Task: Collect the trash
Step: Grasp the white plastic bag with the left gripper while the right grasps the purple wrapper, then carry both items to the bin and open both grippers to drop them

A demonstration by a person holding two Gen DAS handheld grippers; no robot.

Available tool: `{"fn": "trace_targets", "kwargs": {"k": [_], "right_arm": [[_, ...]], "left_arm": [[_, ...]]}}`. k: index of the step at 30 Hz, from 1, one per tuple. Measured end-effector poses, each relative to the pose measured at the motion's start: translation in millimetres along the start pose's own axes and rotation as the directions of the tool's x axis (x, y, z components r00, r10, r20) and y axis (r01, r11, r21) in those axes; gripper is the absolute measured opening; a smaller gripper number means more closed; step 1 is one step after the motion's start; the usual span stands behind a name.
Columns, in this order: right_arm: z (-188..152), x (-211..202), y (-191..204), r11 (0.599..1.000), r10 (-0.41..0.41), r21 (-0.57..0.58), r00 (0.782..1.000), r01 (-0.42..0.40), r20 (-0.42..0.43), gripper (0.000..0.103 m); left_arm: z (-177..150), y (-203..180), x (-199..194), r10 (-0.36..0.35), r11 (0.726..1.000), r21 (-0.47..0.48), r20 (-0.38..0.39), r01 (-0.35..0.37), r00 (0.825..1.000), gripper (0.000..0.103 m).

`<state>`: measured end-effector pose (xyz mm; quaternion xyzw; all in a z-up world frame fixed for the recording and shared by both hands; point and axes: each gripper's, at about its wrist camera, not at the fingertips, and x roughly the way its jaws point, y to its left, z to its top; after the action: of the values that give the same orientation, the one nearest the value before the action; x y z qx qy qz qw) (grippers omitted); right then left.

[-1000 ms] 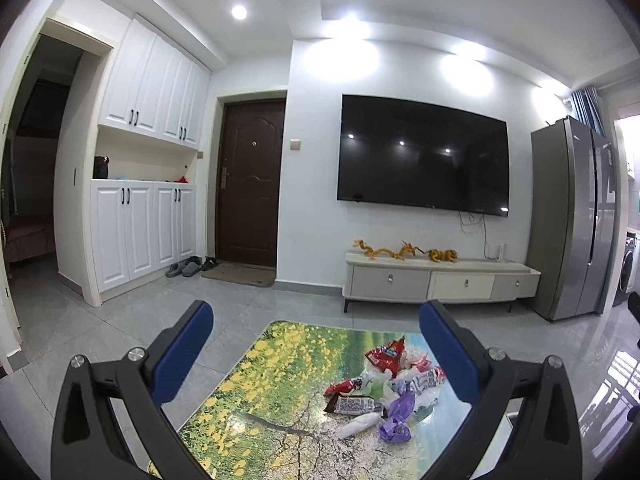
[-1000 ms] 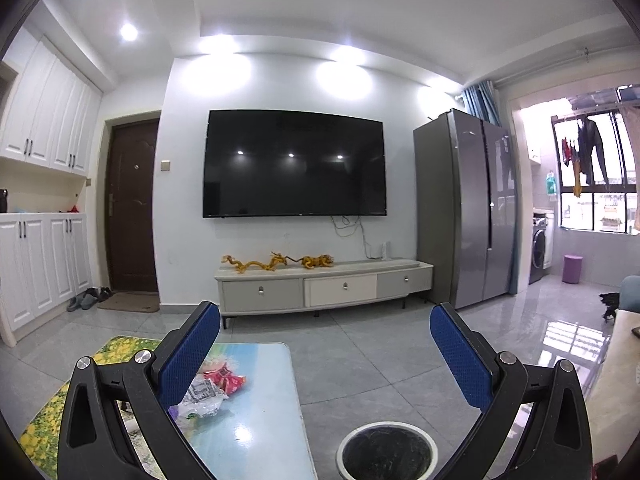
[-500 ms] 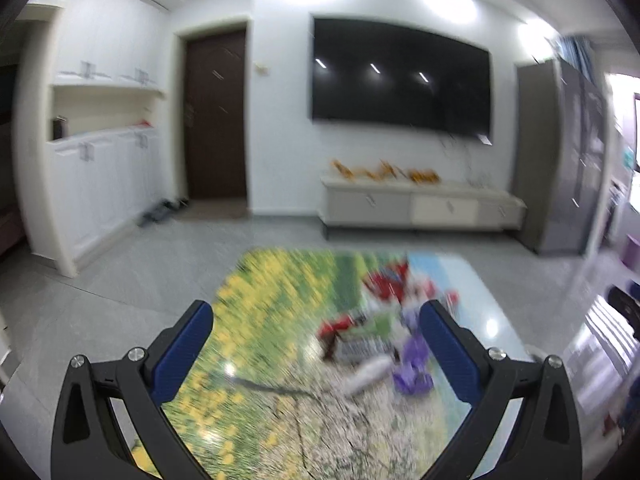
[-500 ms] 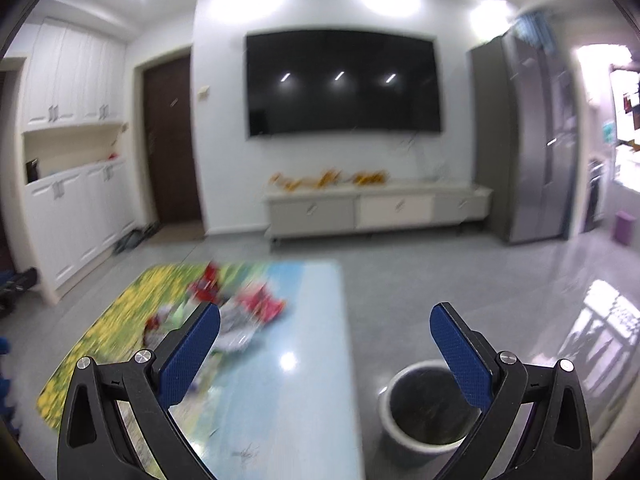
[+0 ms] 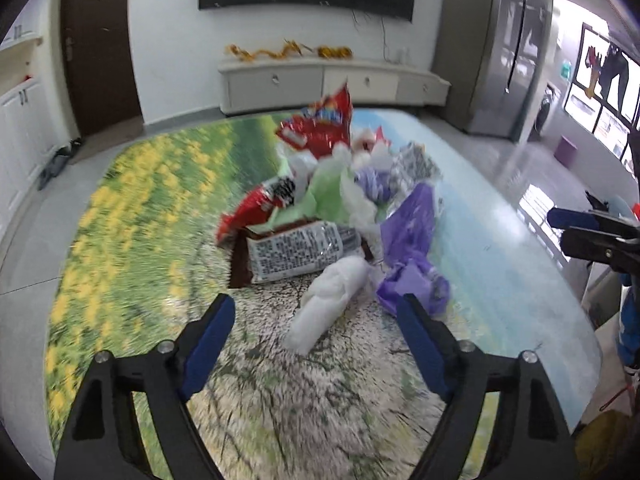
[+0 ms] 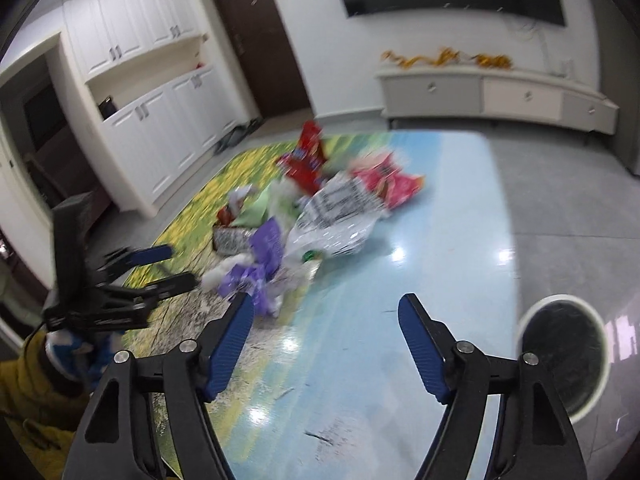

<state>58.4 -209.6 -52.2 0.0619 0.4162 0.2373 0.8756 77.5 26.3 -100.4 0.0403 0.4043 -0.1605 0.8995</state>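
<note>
A pile of trash lies on the printed table top point(image 5: 132, 248): red snack bags point(image 5: 316, 126), a brown-edged wrapper point(image 5: 298, 252), a white crumpled wad point(image 5: 330, 300), a purple wrapper point(image 5: 412, 248) and green paper point(image 5: 326, 196). My left gripper point(image 5: 318, 344) is open, just short of the white wad. My right gripper point(image 6: 326, 344) is open over bare table point(image 6: 440, 216), with the pile point(image 6: 316, 208) ahead to its left. The round waste bin point(image 6: 564, 356) stands on the floor at the right. The left gripper also shows in the right wrist view point(image 6: 160, 268).
A TV cabinet point(image 5: 332, 80) stands against the far wall under a wall TV. A grey fridge point(image 5: 492, 52) is at the right, white cupboards point(image 6: 148, 92) and a dark door point(image 5: 98, 48) at the left. Grey tiled floor surrounds the table.
Both grippers have tilted down and moved in toward the table. The trash pile now fills the left view; the right view has swung left and now shows the pile and bin from above.
</note>
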Motion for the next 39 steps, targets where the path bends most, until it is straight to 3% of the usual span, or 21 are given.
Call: {"fn": "trace_targets", "kwargs": {"k": [3, 7, 10, 20, 21, 23, 28, 33, 34, 35, 39], "right_arm": [[5, 21, 4, 0.999, 0.031, -0.013, 0.998, -0.032, -0.052, 0.074], [11, 49, 13, 0.998, 0.056, -0.034, 0.992, -0.06, -0.111, 0.074], [12, 66, 25, 0.995, 0.067, -0.064, 0.986, -0.077, -0.151, 0.074], [21, 116, 66, 0.973, 0.105, -0.178, 0.968, -0.148, -0.23, 0.074], [21, 121, 69, 0.97, 0.104, -0.189, 0.966, -0.151, -0.237, 0.071], [19, 128, 73, 0.967, 0.102, -0.2, 0.962, -0.156, -0.254, 0.05], [12, 118, 78, 0.962, 0.127, -0.207, 0.961, -0.18, -0.245, 0.044], [10, 80, 66, 0.965, 0.166, -0.175, 0.973, -0.194, -0.162, 0.042], [9, 69, 59, 0.968, 0.168, -0.164, 0.976, -0.19, -0.138, 0.039], [9, 57, 51, 0.972, 0.167, -0.149, 0.98, -0.182, -0.108, 0.027], [5, 12, 11, 0.988, 0.132, -0.078, 0.991, -0.132, 0.001, 0.024]], "left_arm": [[1, 2, 19, -0.021, 1.0, 0.015, -0.034, 0.021, 0.999, 0.07], [-2, 5, 35, -0.053, 0.998, 0.012, -0.063, 0.054, 0.997, 0.036], [-4, 9, 30, -0.089, 0.996, -0.006, -0.042, 0.089, 0.995, 0.024], [-26, 25, -2, -0.097, 0.991, -0.091, 0.007, 0.098, 0.995, 0.02], [-28, 26, -7, -0.09, 0.991, -0.098, 0.013, 0.091, 0.996, 0.02], [-31, 29, -15, -0.072, 0.991, -0.112, 0.022, 0.074, 0.997, 0.02], [-34, 34, -39, -0.027, 0.991, -0.132, 0.045, 0.033, 0.999, 0.02], [-26, 23, -64, -0.005, 0.994, -0.108, 0.083, 0.014, 0.997, 0.02], [-23, 18, -69, -0.005, 0.995, -0.097, 0.092, 0.014, 0.996, 0.02], [-20, 12, -73, -0.005, 0.996, -0.085, 0.101, 0.014, 0.995, 0.02], [-3, -18, -81, -0.026, 0.999, -0.019, 0.119, 0.028, 0.993, 0.02]]}}
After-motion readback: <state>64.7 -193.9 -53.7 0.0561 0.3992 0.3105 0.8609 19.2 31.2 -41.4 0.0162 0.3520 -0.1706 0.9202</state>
